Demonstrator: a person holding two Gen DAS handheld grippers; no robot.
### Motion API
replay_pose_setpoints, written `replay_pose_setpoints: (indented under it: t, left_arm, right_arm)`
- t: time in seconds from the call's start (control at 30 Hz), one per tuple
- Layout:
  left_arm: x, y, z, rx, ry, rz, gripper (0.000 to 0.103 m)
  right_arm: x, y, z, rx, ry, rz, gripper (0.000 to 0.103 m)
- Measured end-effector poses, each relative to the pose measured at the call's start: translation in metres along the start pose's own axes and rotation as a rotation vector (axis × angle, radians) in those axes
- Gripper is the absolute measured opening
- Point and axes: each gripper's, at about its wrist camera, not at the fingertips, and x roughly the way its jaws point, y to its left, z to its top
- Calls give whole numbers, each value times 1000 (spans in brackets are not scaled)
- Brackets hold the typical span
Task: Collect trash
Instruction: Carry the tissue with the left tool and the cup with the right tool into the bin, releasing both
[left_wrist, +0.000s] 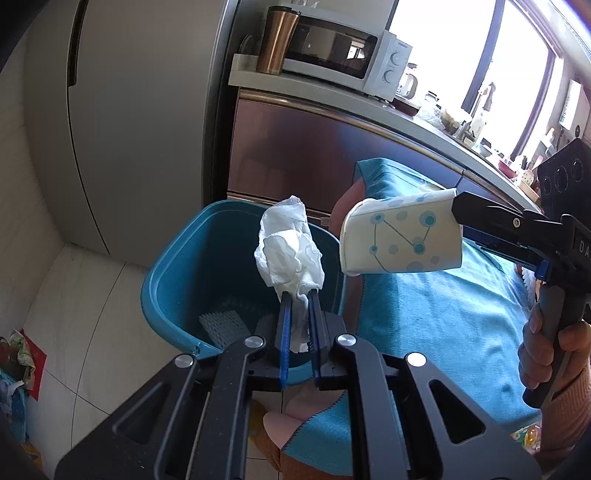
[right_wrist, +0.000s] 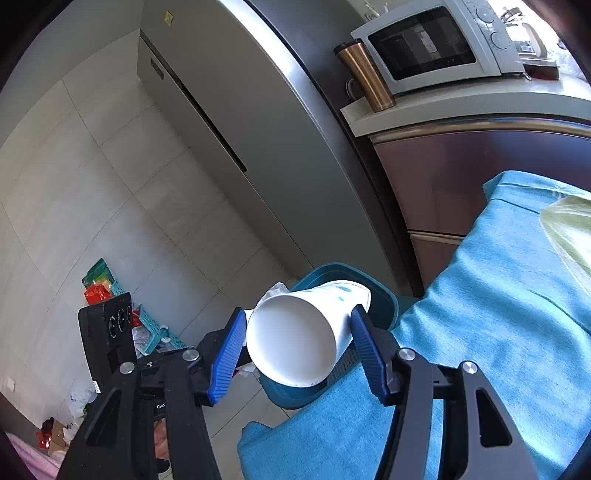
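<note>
Kitchen, tiled floor (right_wrist: 92, 177), grey fridge (left_wrist: 147, 129) behind, microwave (left_wrist: 343, 55) and copper tumbler (left_wrist: 277, 40) up on the counter (right_wrist: 443, 107). Teal bin (left_wrist: 177, 273) sits on the floor at the fridge foot, hard against the end edge of a bench draped in a blue cloth (left_wrist: 443, 314). Bin looks nearly empty, only a grey mesh piece (left_wrist: 223, 325) on its bottom.

Left claw (left_wrist: 298, 295): narrow, pinched on a crumpled white tissue (left_wrist: 291, 251). Tissue hangs over the bin mouth, near its bench-side rim.

Right claw (right_wrist: 297, 332): closed around a white paper cup (right_wrist: 295, 343) with blue dots, pads on both sides of the cup wall near the bottom end. Cup held sideways, open mouth pointing toward the bin. In the left view the cup (left_wrist: 402, 236) sits above the bench's end edge, just beside the bin, not clearly over the opening.

Step in hand, as I judge it: drop-off, both pieces carried to the bin, nothing released yet.

Next move likely calls for: spread the left claw to let the tissue fall, it seems already placed. Right claw should shift further out past the bench edge until the cup is over the opening, then spread. Tissue may cling to the pads; cup could catch the rim if let go too soon.

Other clutter on the floor far left: a small teal basket (right_wrist: 155, 325) and red packets (right_wrist: 98, 295). Whether those count as trash, can't tell.
</note>
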Motion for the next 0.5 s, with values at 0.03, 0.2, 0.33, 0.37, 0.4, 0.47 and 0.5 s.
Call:
replay_pose_setpoints:
  t: [0.03, 0.2, 0.33, 0.37, 0.4, 0.47, 0.5]
  left_arm:
    - [3, 2, 0, -5, 5, 4, 9]
    - [19, 12, 1, -22, 33, 22, 10]
    - [33, 16, 1, -36, 56, 30, 10]
    - [36, 18, 1, -38, 62, 32, 10]
    - [39, 19, 1, -42, 68, 32, 10]
    - [45, 22, 0, -49, 77, 38, 10]
    - [47, 23, 0, -53, 82, 38, 10]
  right_arm:
    - [5, 1, 0, -2, 10, -5, 56]
    - [29, 2, 1, -5, 60, -23, 56]
    - [44, 2, -1, -2, 94, -45, 55]
    - [49, 2, 0, -4, 102, -46, 51]
    - [55, 2, 1, -4, 116, -48, 45]
    - [62, 3, 2, -7, 127, -53, 45]
    - [67, 3, 2, -11, 134, -57, 44]
